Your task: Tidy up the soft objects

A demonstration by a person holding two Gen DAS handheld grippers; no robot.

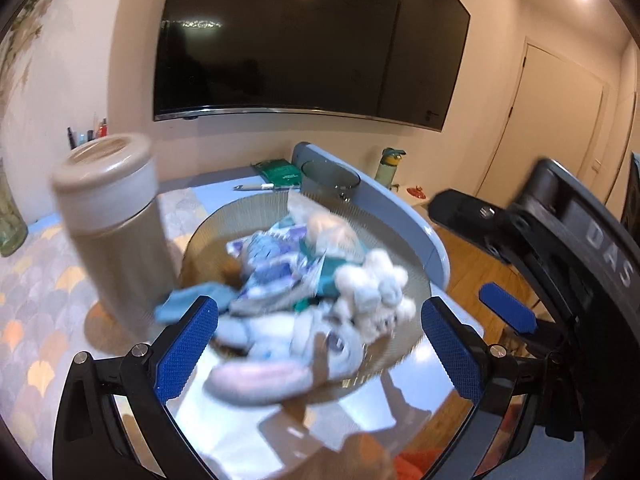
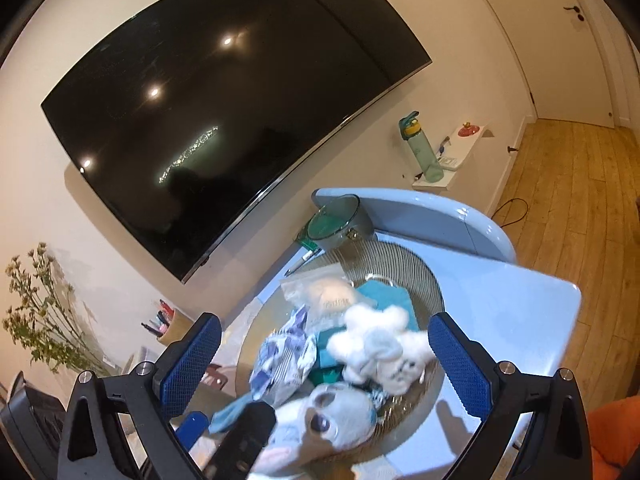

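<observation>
A heap of soft toys, a grey big-eyed plush [image 2: 336, 420], a white fluffy plush [image 2: 380, 352] and blue-patterned cloths [image 2: 288, 356], fills the ribbed round glass bowl [image 1: 224, 220]. Over the bowl's near rim, the left gripper [image 1: 318, 350] gapes wide, holding nothing. The right gripper [image 2: 326, 364] above it is equally wide. Left of the bowl stands a beige lidded cylinder [image 1: 108, 216].

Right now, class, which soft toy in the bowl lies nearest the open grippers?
The grey big-eyed plush, at the bowl's near edge. The white fluffy toy sits farther in, beside the teal cloth.
</observation>
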